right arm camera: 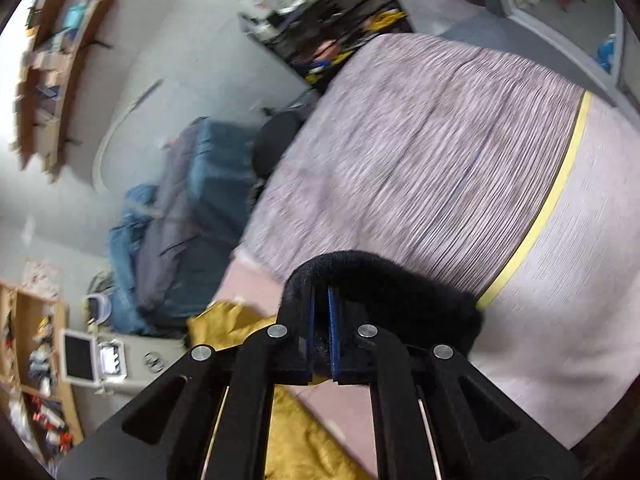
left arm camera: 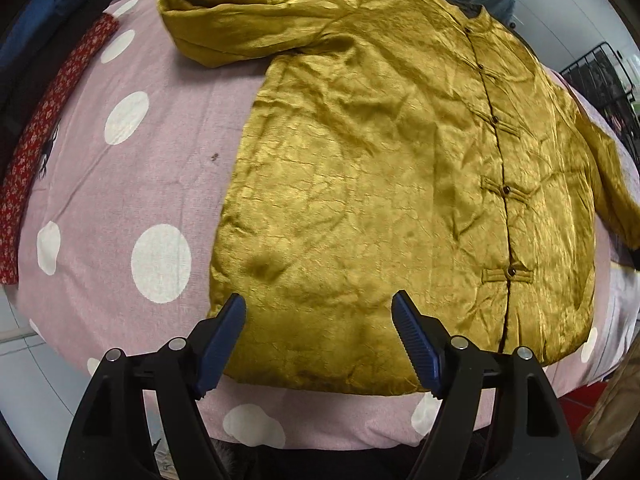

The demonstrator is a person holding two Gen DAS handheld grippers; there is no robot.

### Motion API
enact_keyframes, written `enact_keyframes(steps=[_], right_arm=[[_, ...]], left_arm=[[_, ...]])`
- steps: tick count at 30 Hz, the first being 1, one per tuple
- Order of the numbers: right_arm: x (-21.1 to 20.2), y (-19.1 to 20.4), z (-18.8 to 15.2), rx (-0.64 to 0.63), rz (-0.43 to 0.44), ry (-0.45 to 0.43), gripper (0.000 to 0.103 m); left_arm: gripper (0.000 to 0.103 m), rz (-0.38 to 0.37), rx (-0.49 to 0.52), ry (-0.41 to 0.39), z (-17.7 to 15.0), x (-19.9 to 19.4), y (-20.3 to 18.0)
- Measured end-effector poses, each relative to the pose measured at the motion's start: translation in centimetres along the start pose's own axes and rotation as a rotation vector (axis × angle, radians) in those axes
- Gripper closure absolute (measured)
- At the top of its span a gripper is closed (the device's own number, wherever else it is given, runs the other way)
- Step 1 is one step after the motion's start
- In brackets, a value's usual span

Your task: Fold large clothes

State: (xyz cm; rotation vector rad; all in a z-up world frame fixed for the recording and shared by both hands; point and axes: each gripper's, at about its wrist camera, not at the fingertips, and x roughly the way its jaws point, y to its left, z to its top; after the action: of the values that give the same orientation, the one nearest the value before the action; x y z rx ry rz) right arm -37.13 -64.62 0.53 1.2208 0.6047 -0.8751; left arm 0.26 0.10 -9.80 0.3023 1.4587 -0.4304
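A shiny golden-yellow jacket (left arm camera: 384,168) lies flat, front up and buttoned, on a pink sheet with white dots (left arm camera: 120,184). Its left sleeve (left arm camera: 232,20) is folded at the top; the right sleeve (left arm camera: 612,184) hangs off to the right. My left gripper (left arm camera: 320,320) is open, its blue pads just above the jacket's bottom hem. My right gripper (right arm camera: 320,300) is shut on a black fuzzy piece of fabric (right arm camera: 384,284), held up over a blurred grey striped cloth (right arm camera: 440,152). A bit of the golden jacket (right arm camera: 292,432) shows below that gripper.
A red flowered cloth (left arm camera: 36,136) and dark clothes lie along the bed's left edge. A pile of blue and grey garments (right arm camera: 188,216) sits beyond the bed. Shelves (right arm camera: 52,76), a black stool (right arm camera: 276,148) and a cluttered rack (right arm camera: 328,28) stand around the room.
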Motion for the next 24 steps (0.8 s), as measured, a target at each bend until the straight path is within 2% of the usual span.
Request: enact_keyframes(steps=[2, 5, 6, 8, 10, 12, 14, 15, 16, 17, 18, 20, 22, 24], right_arm=[[1.9, -1.2, 2.0, 0.05, -0.055, 0.001, 0.097], [4.4, -4.0, 2.9, 0.215, -0.019, -0.024, 0.097], [4.9, -4.7, 2.9, 0.23, -0.031, -0.039, 0.097], [5.9, -4.4, 3.1, 0.139, -0.156, -0.066, 0.097], [6.8, -4.3, 3.0, -0.002, -0.34, -0.094, 0.096], [8.0, -5.4, 3.6, -0.023, -0.424, -0.057, 0.095], [7.6, -6.9, 3.7, 0.03, -0.352, -0.026, 0.093], [6.8, -7.7, 3.5, 0.073, -0.285, -0.038, 0.087], [6.0, -8.1, 3.2, 0.099, -0.246, -0.052, 0.062], [5.0, -8.6, 2.7, 0.124, -0.215, -0.072, 0.026], [3.9, -9.1, 2.0, 0.145, -0.19, -0.104, 0.018], [2.5, -9.8, 0.7, 0.155, -0.117, -0.123, 0.016], [1.8, -10.6, -1.0, 0.172, -0.045, -0.074, 0.016], [1.8, -11.3, -2.9, 0.188, -0.012, -0.028, 0.016]], left_arm=[[0.03, 0.006, 0.016, 0.0, -0.1, -0.2, -0.8], [0.029, 0.011, 0.027, 0.002, -0.3, -0.5, -1.8], [0.029, 0.013, 0.028, 0.001, -0.3, -0.7, -2.0], [0.029, 0.018, 0.027, -0.003, -0.4, -0.9, -2.5], [0.028, 0.021, 0.021, -0.009, -0.6, -1.1, -2.8], [0.027, 0.022, 0.011, -0.01, -0.8, -1.2, -3.1], [0.026, 0.022, 0.004, -0.004, -1.1, -1.1, -3.4], [0.026, 0.021, 0.004, -0.001, -1.1, -1.0, -3.7], [0.026, 0.019, 0.005, 0.005, -1.2, -0.8, -3.9], [0.026, 0.014, 0.008, 0.012, -1.2, -0.6, -4.3], [0.026, 0.01, 0.014, 0.022, -1.2, -0.3, -4.8], [0.026, -0.001, 0.027, 0.028, -1.0, -0.1, -5.7], [0.025, -0.014, 0.05, 0.025, -0.8, -0.1, -7.0], [0.025, -0.023, 0.078, 0.014, -0.3, -0.1, -8.2]])
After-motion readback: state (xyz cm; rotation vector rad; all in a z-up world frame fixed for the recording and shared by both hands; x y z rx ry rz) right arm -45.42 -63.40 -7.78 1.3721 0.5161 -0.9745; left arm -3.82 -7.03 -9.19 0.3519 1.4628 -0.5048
